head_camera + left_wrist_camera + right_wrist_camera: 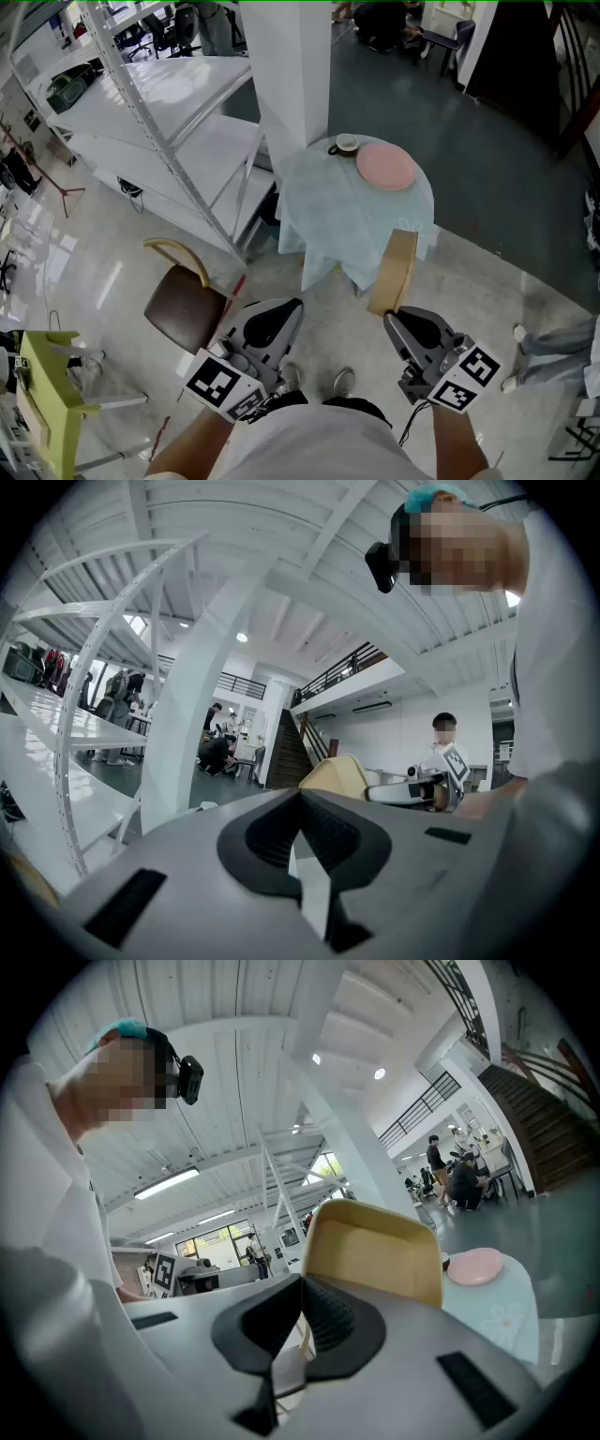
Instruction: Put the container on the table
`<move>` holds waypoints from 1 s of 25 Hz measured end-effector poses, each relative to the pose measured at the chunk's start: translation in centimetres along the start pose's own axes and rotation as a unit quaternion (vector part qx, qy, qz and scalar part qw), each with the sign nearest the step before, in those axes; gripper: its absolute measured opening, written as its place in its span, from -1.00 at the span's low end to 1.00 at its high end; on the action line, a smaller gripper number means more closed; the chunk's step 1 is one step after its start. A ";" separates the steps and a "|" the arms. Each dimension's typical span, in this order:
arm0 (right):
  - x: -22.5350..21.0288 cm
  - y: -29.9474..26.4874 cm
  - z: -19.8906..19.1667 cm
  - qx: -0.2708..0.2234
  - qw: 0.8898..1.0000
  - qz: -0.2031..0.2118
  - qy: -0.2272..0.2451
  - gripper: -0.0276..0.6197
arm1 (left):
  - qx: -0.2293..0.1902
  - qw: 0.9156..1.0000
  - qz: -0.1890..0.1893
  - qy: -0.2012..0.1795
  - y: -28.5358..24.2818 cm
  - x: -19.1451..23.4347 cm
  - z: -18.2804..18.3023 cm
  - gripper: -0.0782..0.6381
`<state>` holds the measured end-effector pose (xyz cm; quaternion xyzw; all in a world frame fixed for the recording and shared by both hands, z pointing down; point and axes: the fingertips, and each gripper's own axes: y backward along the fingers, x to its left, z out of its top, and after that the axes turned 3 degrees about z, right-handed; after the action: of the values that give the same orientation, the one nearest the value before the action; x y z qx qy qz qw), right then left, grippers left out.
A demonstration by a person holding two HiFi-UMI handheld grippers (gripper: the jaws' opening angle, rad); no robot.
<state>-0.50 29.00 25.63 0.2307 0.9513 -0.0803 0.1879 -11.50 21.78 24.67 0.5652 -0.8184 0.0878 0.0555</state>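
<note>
A tan, tray-like container (394, 272) stands on edge in the air just before the near rim of the round table (323, 220), which has a pale blue cloth over it. My right gripper (394, 321) is shut on the container's lower rim. In the right gripper view the container (375, 1251) rises right behind the closed jaws of that gripper (302, 1290). My left gripper (291, 307) hangs level with it to the left, shut, with nothing in it. The left gripper view shows its jaws (300, 803) closed and the container (336, 772) beyond.
A pink plate (385, 165) and a small cup (346, 143) sit on the table's far side. A white pillar (281, 75) and metal shelving (159, 112) stand behind and to the left. A brown chair (186, 307) is at my left. A person's shoes (518, 358) are at right.
</note>
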 end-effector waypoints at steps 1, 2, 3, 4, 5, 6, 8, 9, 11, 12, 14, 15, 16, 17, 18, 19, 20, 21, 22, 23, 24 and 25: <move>0.0 0.0 0.0 0.000 1.000 0.000 0.000 -0.83 | 0.000 1.000 0.000 0.000 0.0 0.0 -0.1 -0.73; -0.1 0.0 -0.1 0.000 1.000 -0.001 0.000 -0.83 | 0.001 1.000 0.000 0.001 -0.1 0.0 -0.1 -0.73; -0.1 0.0 -0.1 0.000 1.000 -0.001 -0.001 -0.83 | 0.001 1.000 0.000 0.001 -0.1 0.0 -0.1 -0.73; -0.2 0.0 -0.1 0.000 1.000 -0.002 -0.001 -0.83 | 0.001 1.000 0.000 0.002 -0.2 0.0 -0.2 -0.73; -0.3 0.0 -0.1 0.000 1.000 -0.003 -0.001 -0.83 | 0.002 1.000 0.000 0.002 -0.2 0.0 -0.2 -0.73; -0.3 0.1 -0.1 0.001 1.000 -0.003 -0.001 -0.83 | 0.003 1.000 0.000 0.002 -0.3 0.0 -0.3 -0.73; -0.4 0.2 -0.2 0.005 1.000 -0.005 0.002 -0.83 | 0.005 1.000 0.001 0.003 -0.4 -0.2 -0.4 -0.73; -0.5 0.3 -0.3 0.008 1.000 -0.004 0.003 -0.83 | 0.005 1.000 0.002 0.004 -0.5 -0.3 -0.4 -0.73; -0.5 0.4 -0.4 0.013 1.000 -0.001 0.006 -0.83 | 0.007 1.000 0.003 0.005 -0.7 -0.5 -0.6 -0.73; -0.5 0.4 -0.5 0.015 1.000 0.000 0.009 -0.83 | 0.008 1.000 0.004 0.006 -0.8 -0.6 -0.8 -0.73; -0.7 0.5 -0.8 0.019 1.000 0.002 0.013 -0.83 | 0.011 1.000 0.007 0.007 -1.0 -1.0 -1.1 -0.73; -0.7 0.7 -0.9 0.020 1.000 0.004 0.014 -0.83 | 0.012 1.000 0.008 0.007 -1.1 -1.3 -1.2 -0.73; -0.8 1.0 -0.9 0.021 1.000 0.006 0.013 -0.83 | 0.012 1.000 0.010 0.007 -1.2 -1.6 -1.3 -0.73; -0.9 1.3 -0.9 0.021 1.000 0.008 0.013 -0.83 | 0.013 1.000 0.012 0.007 -1.3 -1.9 -1.4 -0.73; -0.9 1.6 -0.9 0.022 1.000 0.010 0.012 -0.83 | 0.013 1.000 0.014 0.007 -1.3 -2.2 -1.5 -0.73; -1.0 2.0 -0.9 0.022 1.000 0.013 0.012 -0.83 | 0.013 1.000 0.016 0.007 -1.4 -2.5 -1.5 -0.73; -1.0 2.3 -0.8 0.023 1.000 0.016 0.013 -0.83 | 0.013 1.000 0.019 0.007 -1.4 -2.8 -1.6 -0.73; -1.1 2.7 -0.8 0.024 0.999 0.018 0.014 -0.83 | 0.013 1.000 0.022 0.007 -1.5 -3.2 -1.8 -0.73; -1.2 3.1 -0.9 0.024 0.999 0.020 0.015 -0.83 | 0.013 1.000 0.025 0.007 -1.6 -3.6 -1.9 -0.73; -1.3 3.6 -0.9 0.025 0.999 0.023 0.016 -0.83 | 0.013 1.000 0.027 0.006 -1.7 -4.1 -2.1 -0.73; -1.4 4.2 -1.0 0.025 0.999 0.025 0.016 -0.83 | 0.012 0.999 0.029 0.006 -1.8 -4.6 -2.2 -0.73; -1.5 4.8 -1.0 0.024 0.999 0.026 0.016 -0.83 | 0.011 0.999 0.031 0.006 -1.9 -5.2 -2.4 -0.73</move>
<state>2.66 32.85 26.88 0.2614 0.9455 -0.0950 0.1693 -7.91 26.34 26.19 0.5394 -0.8343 0.1013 0.0514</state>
